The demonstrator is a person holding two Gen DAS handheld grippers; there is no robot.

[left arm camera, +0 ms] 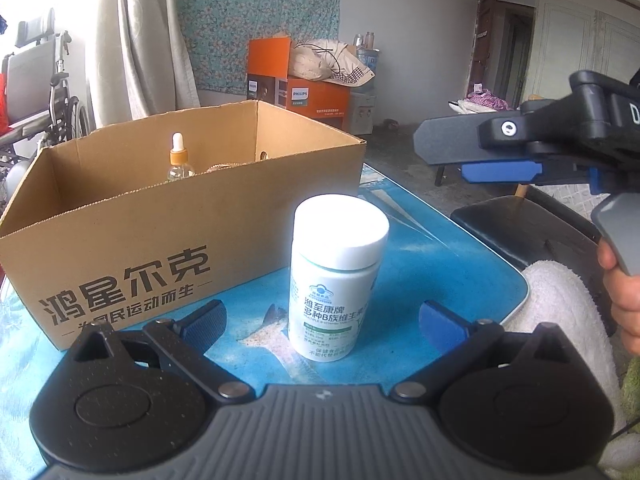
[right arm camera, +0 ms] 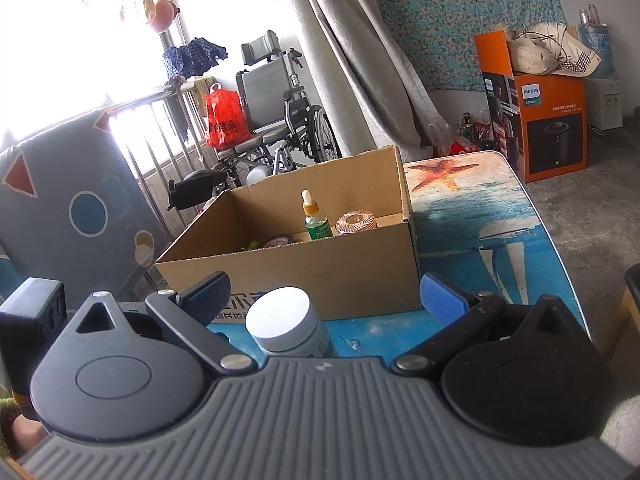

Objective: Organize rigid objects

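Your left gripper [left arm camera: 322, 326] was spread wide, the white vitamin bottle [left arm camera: 336, 280] standing upright between its fingers, untouched, on the table [left arm camera: 460, 264] beside the cardboard box [left arm camera: 160, 248]. Your right gripper [right arm camera: 324, 300] also gaped empty above the bottle.

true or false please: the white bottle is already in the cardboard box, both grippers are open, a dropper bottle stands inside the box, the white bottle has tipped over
1. The white bottle is in the cardboard box: false, it stands on the table in front of it.
2. The left gripper and right gripper are open: true.
3. A dropper bottle stands inside the box: true.
4. The white bottle has tipped over: false, it is upright.
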